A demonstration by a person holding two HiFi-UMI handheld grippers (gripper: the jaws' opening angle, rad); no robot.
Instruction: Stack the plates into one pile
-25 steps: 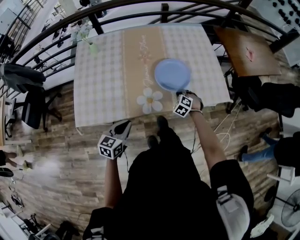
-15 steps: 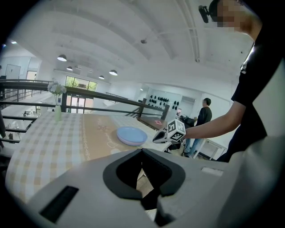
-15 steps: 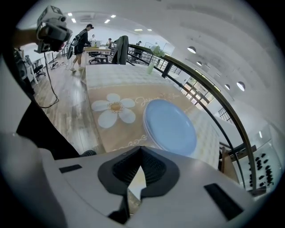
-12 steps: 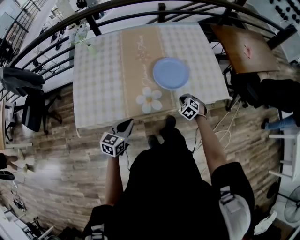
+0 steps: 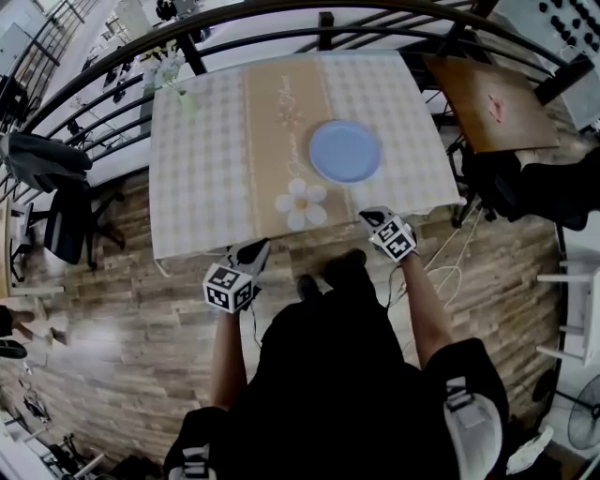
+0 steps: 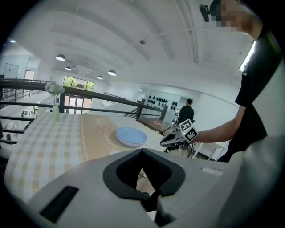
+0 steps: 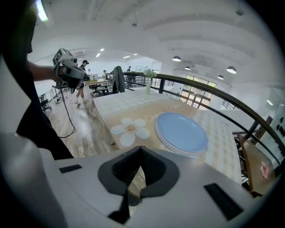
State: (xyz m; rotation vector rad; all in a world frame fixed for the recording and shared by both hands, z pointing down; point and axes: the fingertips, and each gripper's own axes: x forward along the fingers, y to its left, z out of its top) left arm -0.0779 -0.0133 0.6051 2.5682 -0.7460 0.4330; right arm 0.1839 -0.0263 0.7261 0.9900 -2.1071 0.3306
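A pile of light blue plates [image 5: 344,151] sits on the checked tablecloth with the beige runner [image 5: 206,169], right of a printed daisy. The same pile [image 6: 131,136] shows far off in the left gripper view, and the plates [image 7: 181,132] lie closer in the right gripper view. My left gripper [image 5: 251,253] hangs off the table's near edge, over the wooden floor, shut on nothing. My right gripper [image 5: 373,217] hovers at the near edge below the pile, apart from it, shut and empty too.
A small vase with flowers [image 5: 178,80] stands at the table's far left corner. A dark railing [image 5: 281,19] curves behind the table. A brown side table [image 5: 492,98] is at the right, a chair with a jacket [image 5: 56,187] at the left, cables [image 5: 450,272] on the floor.
My right gripper has drawn back from the plate pile to the table's near edge. The left gripper has barely shifted. The pile has stayed put.
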